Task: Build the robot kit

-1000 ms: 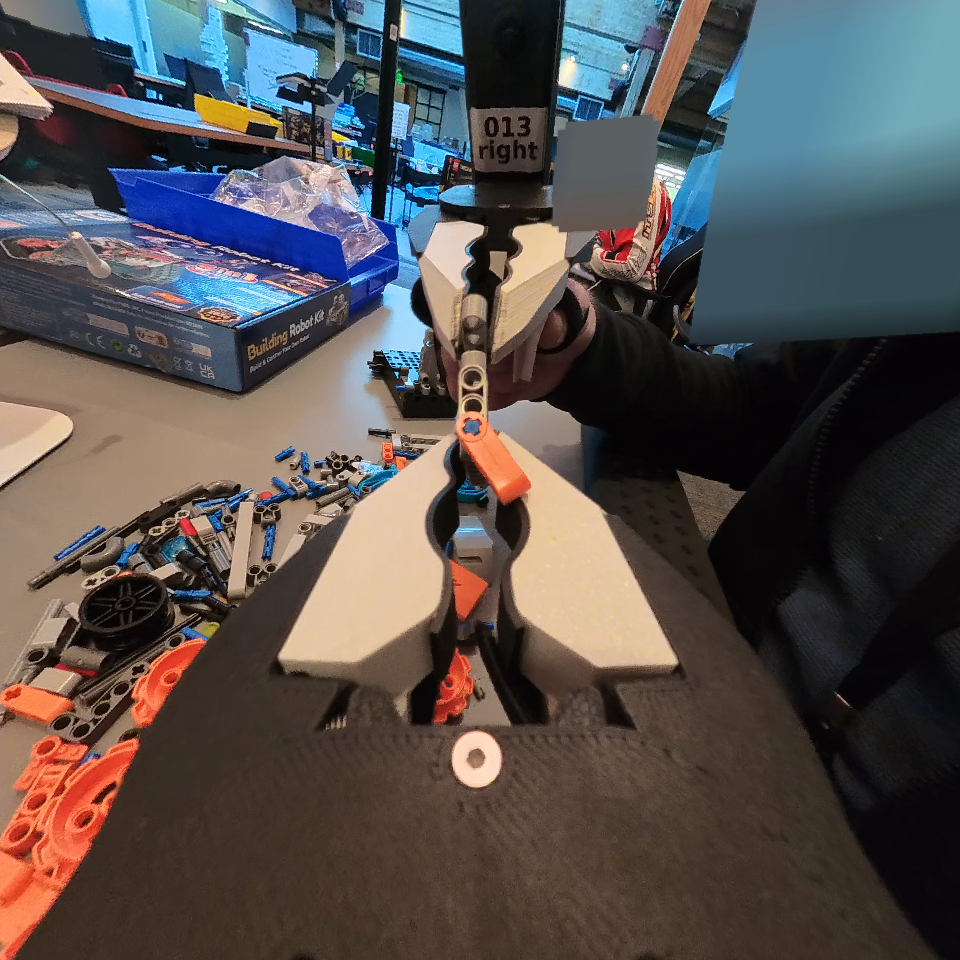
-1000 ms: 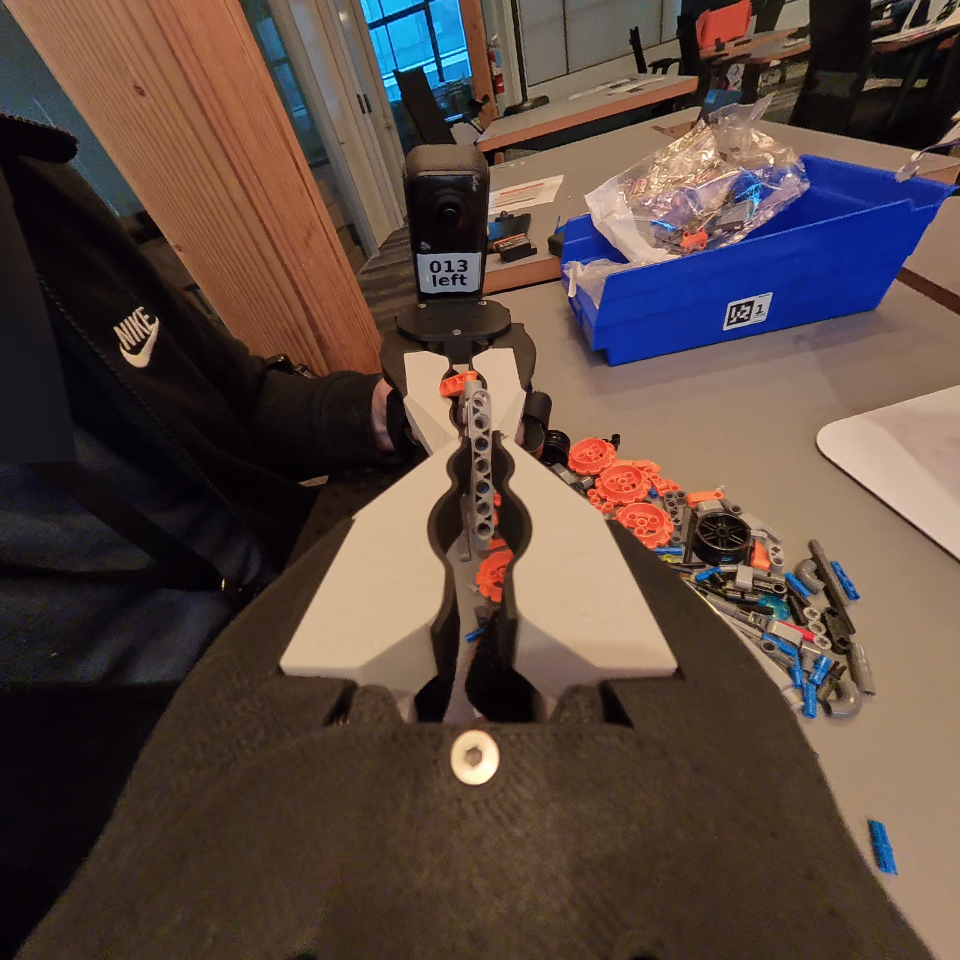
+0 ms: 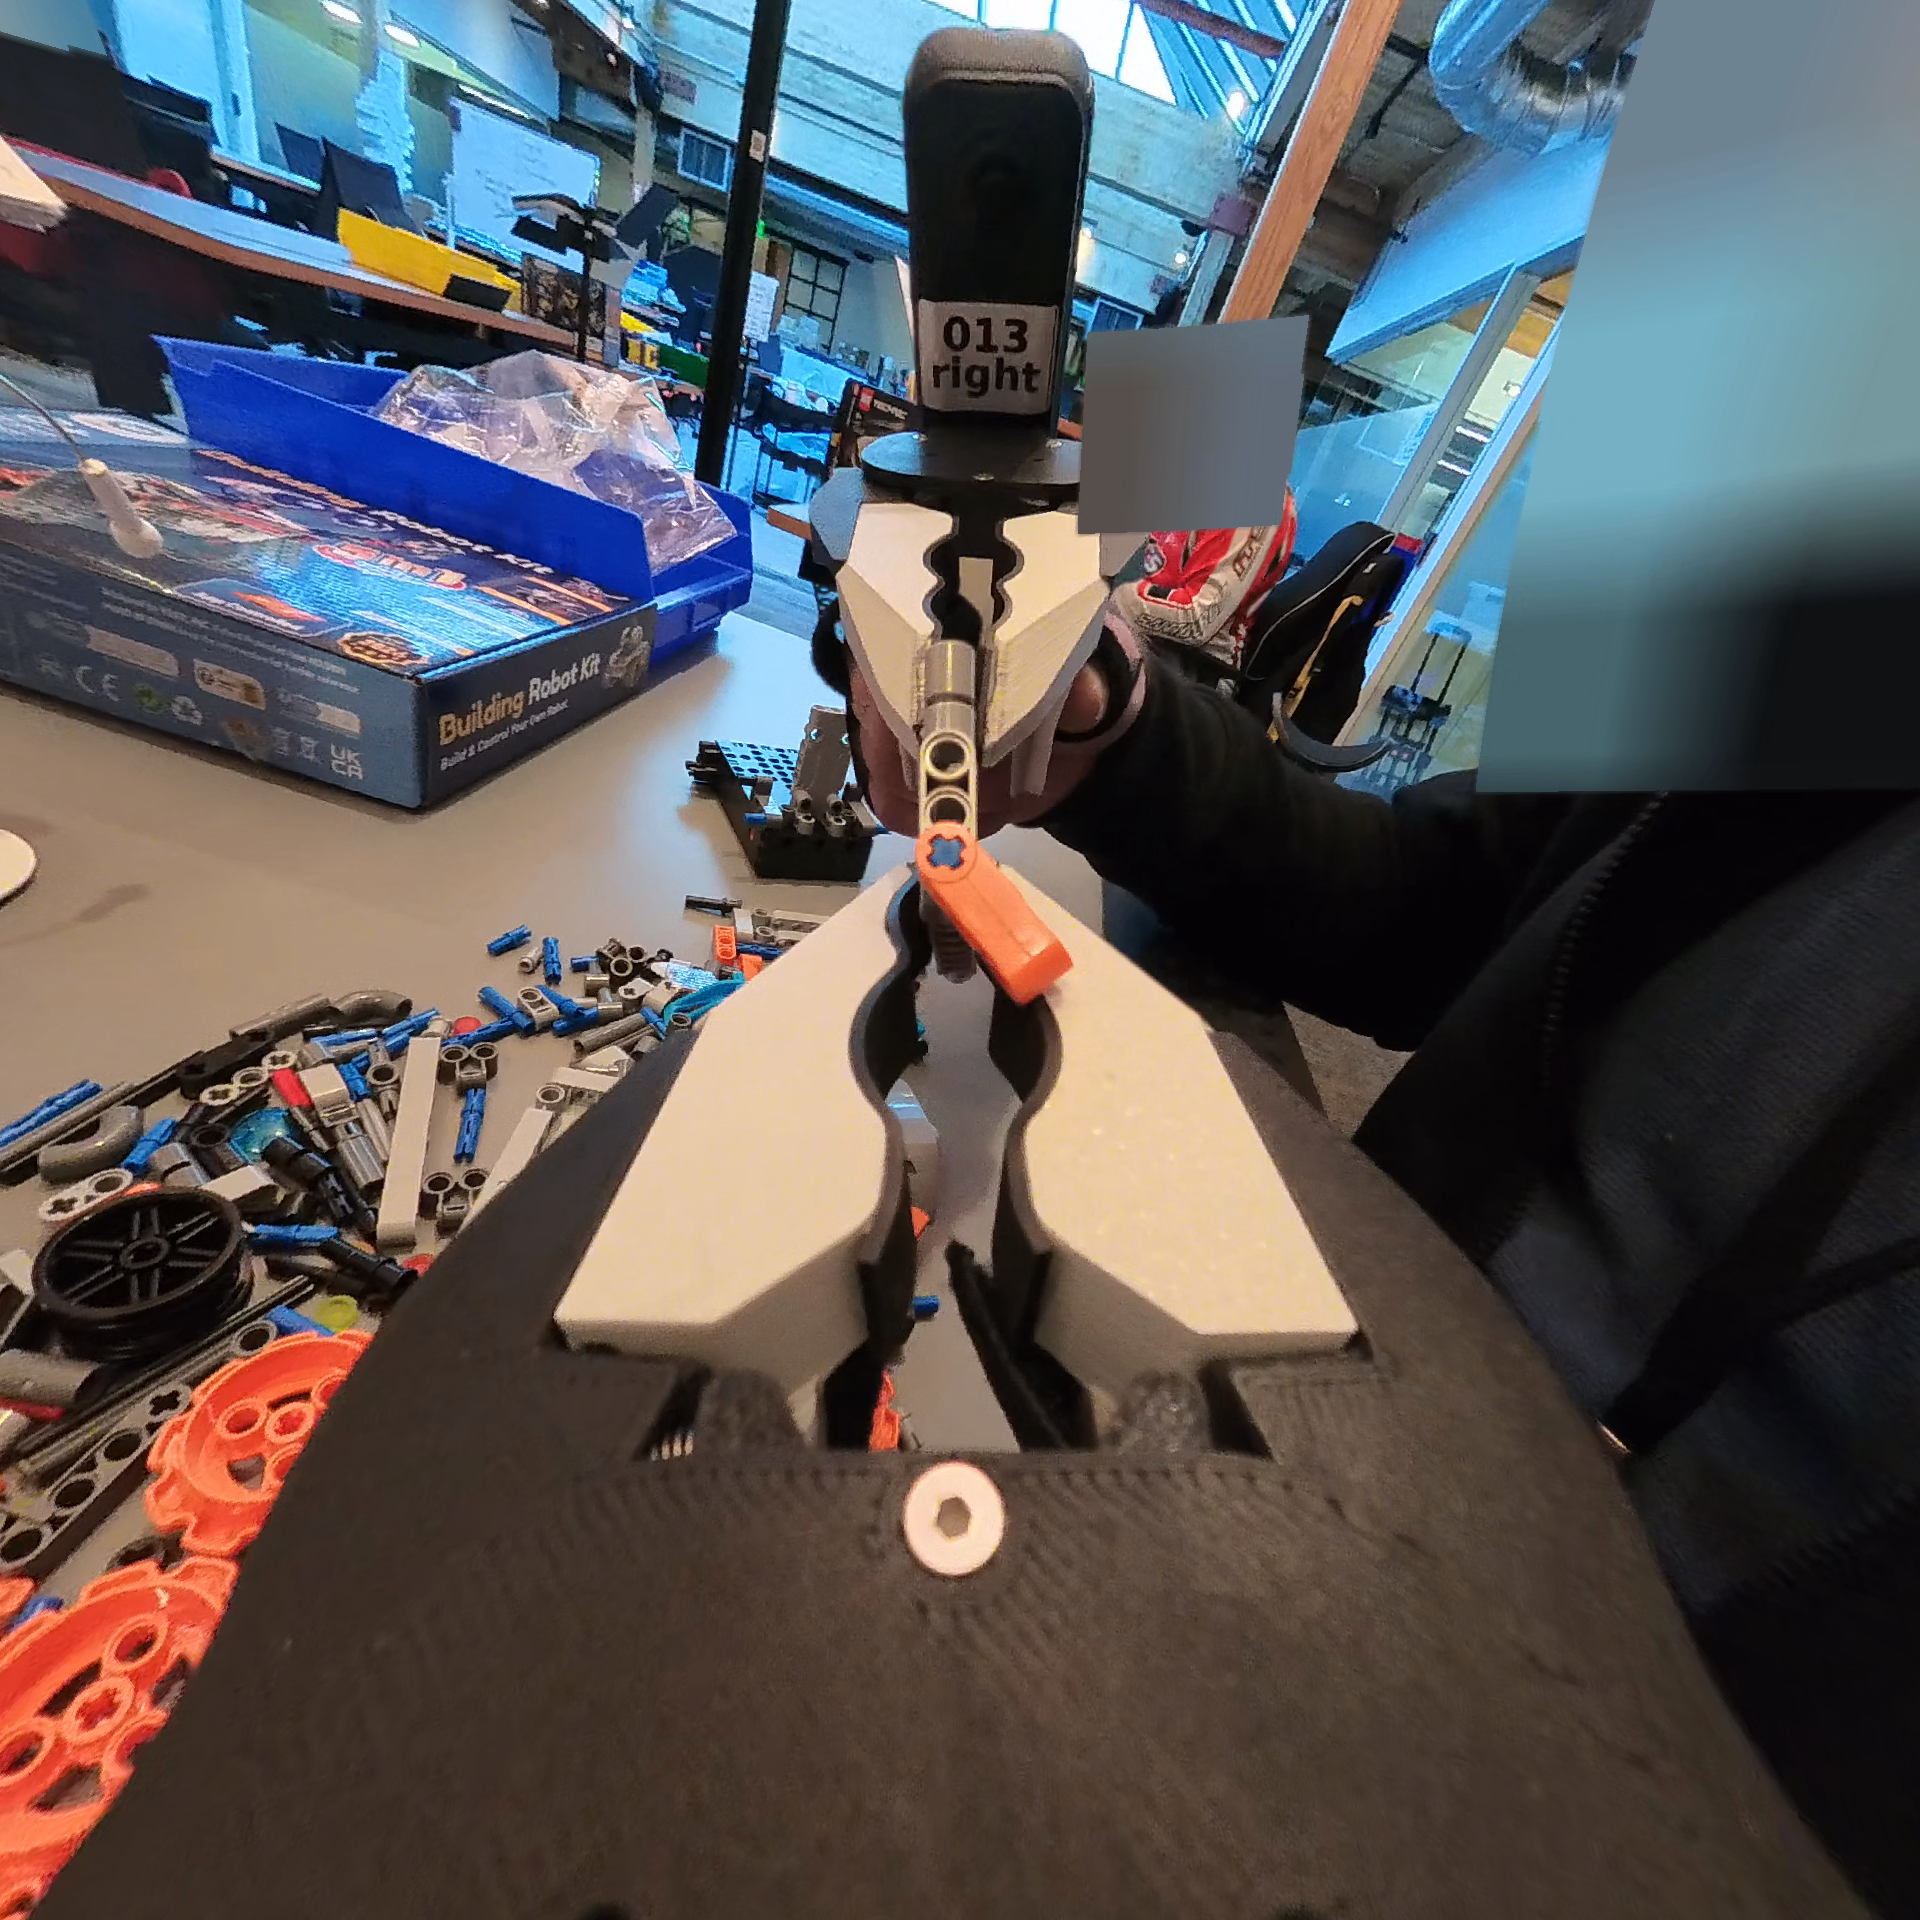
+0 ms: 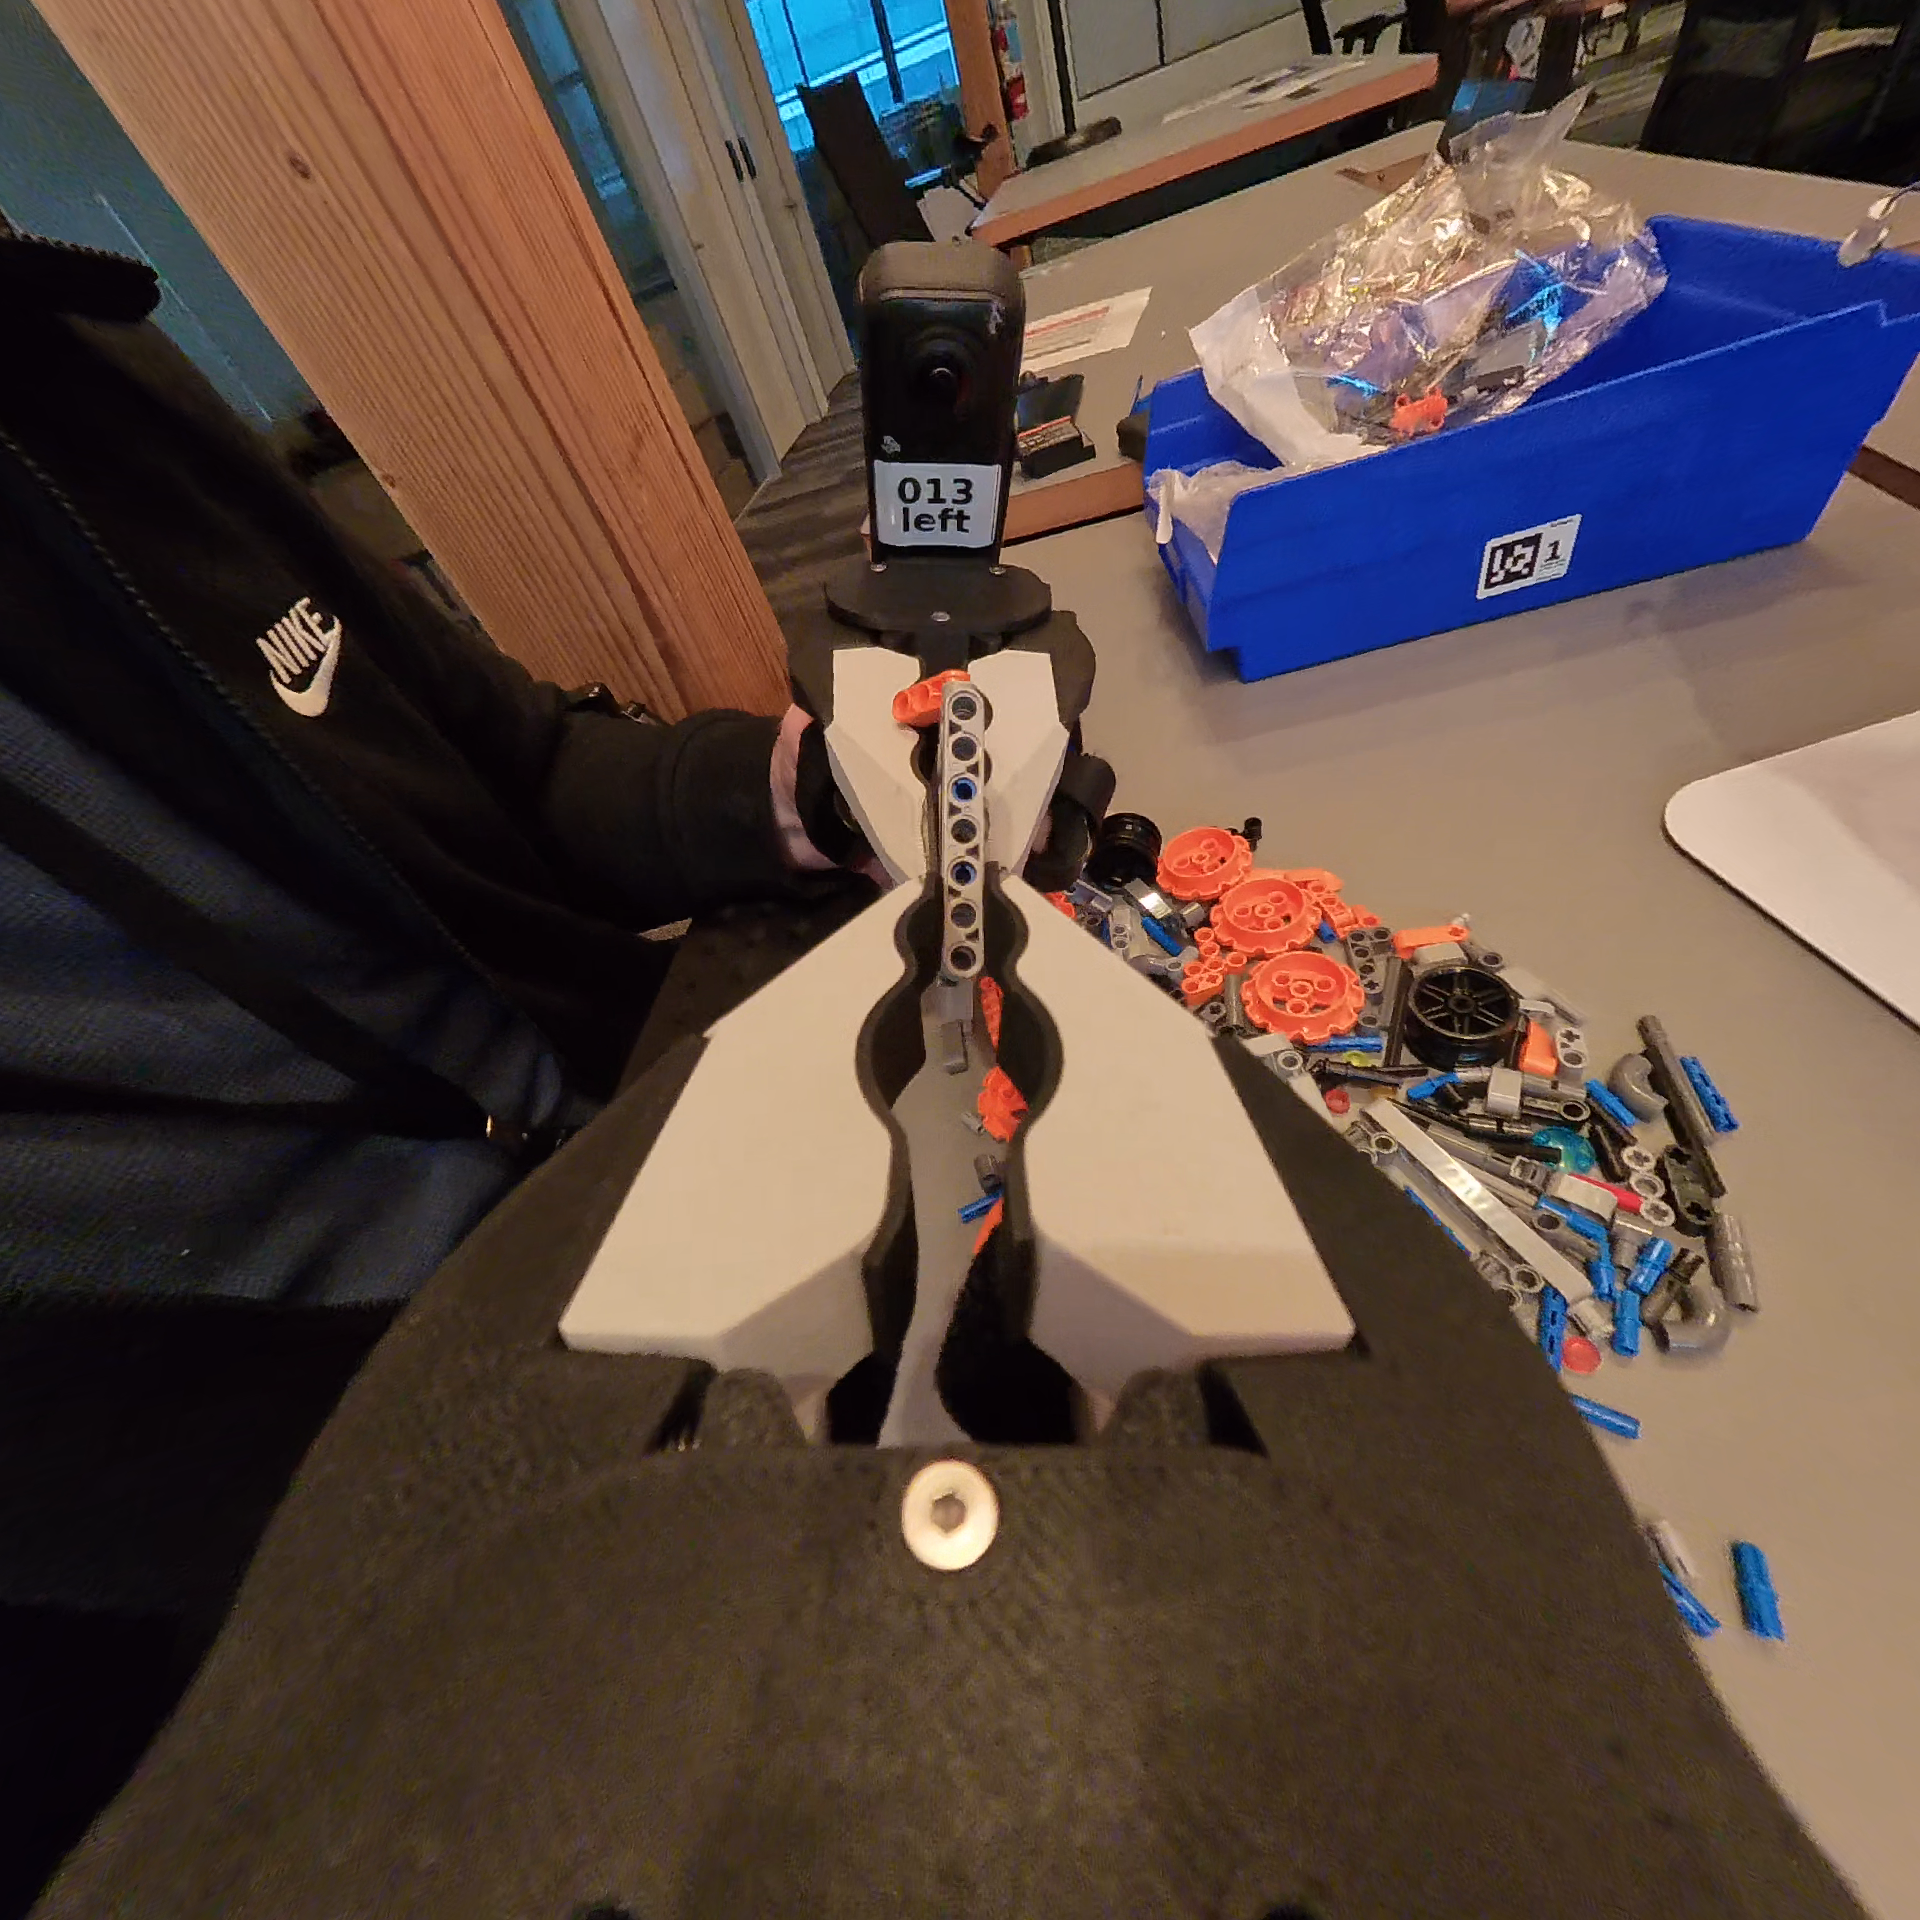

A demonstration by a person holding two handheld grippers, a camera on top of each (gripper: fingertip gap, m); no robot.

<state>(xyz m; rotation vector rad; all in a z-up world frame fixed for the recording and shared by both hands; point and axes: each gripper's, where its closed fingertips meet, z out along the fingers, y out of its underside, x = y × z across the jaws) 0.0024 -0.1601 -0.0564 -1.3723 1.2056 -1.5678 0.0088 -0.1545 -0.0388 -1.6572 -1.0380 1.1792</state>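
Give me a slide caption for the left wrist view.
Left gripper and right gripper hold a grey beam with orange connector above scattered parts.

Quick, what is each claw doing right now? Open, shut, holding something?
Left claw: shut on the orange connector, pinned to the grey beam's end.
Right claw: shut on the grey beam with holes.

Left gripper [image 3: 940, 914] body hides most of the table [image 3: 260, 883] under it, and the orange gears [image 3: 94, 1704] are cut off bottom-left.
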